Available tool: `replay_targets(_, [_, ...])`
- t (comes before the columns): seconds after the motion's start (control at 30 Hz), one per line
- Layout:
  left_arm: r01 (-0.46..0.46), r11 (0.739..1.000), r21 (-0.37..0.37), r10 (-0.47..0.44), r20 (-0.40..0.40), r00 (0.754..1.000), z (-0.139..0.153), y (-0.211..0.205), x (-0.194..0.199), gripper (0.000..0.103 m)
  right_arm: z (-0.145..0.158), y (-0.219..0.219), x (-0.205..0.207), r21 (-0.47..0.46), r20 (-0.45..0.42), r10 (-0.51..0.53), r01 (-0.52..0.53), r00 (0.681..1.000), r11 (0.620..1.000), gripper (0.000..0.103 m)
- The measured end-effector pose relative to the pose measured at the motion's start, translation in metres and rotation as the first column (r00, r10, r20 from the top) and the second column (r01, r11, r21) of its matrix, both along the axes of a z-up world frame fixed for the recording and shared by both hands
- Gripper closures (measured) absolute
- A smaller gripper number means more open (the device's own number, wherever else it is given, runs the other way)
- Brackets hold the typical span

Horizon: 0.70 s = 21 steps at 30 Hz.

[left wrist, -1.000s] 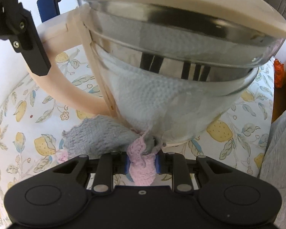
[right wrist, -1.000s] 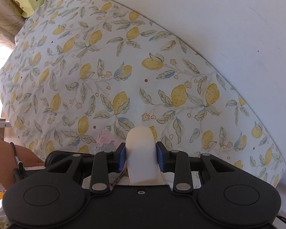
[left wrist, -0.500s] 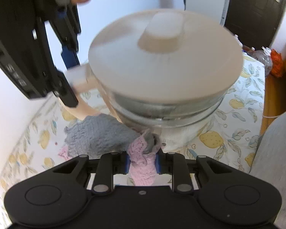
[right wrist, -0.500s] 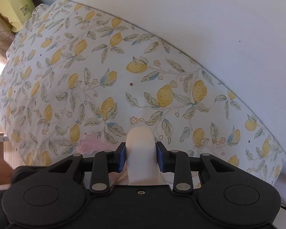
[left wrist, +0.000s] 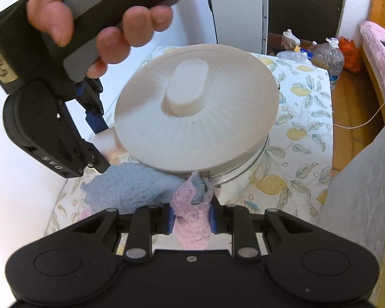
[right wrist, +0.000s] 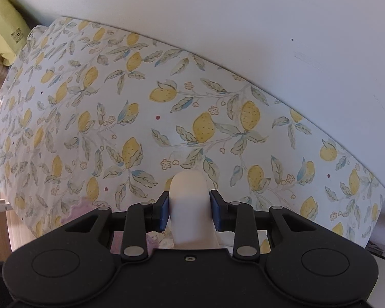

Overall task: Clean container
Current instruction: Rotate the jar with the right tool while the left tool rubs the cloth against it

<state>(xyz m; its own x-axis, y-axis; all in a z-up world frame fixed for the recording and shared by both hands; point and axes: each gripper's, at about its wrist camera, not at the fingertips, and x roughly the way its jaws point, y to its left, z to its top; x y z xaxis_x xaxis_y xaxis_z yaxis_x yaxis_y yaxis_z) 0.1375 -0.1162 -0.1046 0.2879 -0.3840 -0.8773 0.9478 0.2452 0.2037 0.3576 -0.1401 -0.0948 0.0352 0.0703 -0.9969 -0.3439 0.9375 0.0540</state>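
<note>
My left gripper (left wrist: pixel 190 218) is shut on a pink and blue knitted cloth (left wrist: pixel 141 192), which hangs against the near side of the container. The container (left wrist: pixel 238 169) is a glass jug with a metal band and a cream round lid (left wrist: pixel 195 107) with an oval knob. My right gripper (right wrist: pixel 190 209) is shut on the container's cream handle (right wrist: pixel 190 205). In the left wrist view the right gripper (left wrist: pixel 93 118) shows at the upper left, held by a hand, its fingers on the handle beside the lid. The container's base is hidden under the lid.
A table with a lemon-print cloth (right wrist: pixel 141 118) lies under everything, against a white wall (right wrist: pixel 243 25). Plastic bottles (left wrist: pixel 328 59) stand at the table's far end. A wooden floor (left wrist: pixel 351 118) and grey upholstery (left wrist: pixel 359 192) lie to the right. A yellow box (right wrist: pixel 5 36) sits at the far left.
The left gripper's view rose from the container's glass side to above its lid. The cloth stays gripped and slid up to the rim. The right gripper keeps its hold on the handle.
</note>
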Motion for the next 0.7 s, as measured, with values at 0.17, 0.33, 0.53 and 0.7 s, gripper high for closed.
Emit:
replay_targets(0.17, [0.016,0.999,-0.03,-0.016,-0.006,1.0,-0.009,0.0,0.003,0.078,0.0,-0.01,0.001,0.005,0.001,-0.04,0.04,0.999,0.999,0.066])
replay_targets(0.33, [0.029,0.999,-0.041,-0.029,-0.02,0.999,-0.017,0.0,0.009,0.078,0.0,-0.019,0.003,0.01,0.002,-0.079,0.079,0.997,0.997,0.065])
replay_targets(0.53, [0.023,0.999,-0.03,-0.025,-0.055,0.998,-0.033,-0.005,0.018,0.078,0.0,-0.031,0.005,0.016,0.003,-0.127,0.127,0.992,0.992,0.065])
replay_targets(0.7, [-0.03,0.999,0.017,0.031,-0.076,0.997,-0.063,-0.015,0.026,0.078,-0.001,-0.039,0.005,0.02,-0.003,-0.149,0.149,0.989,0.989,0.065])
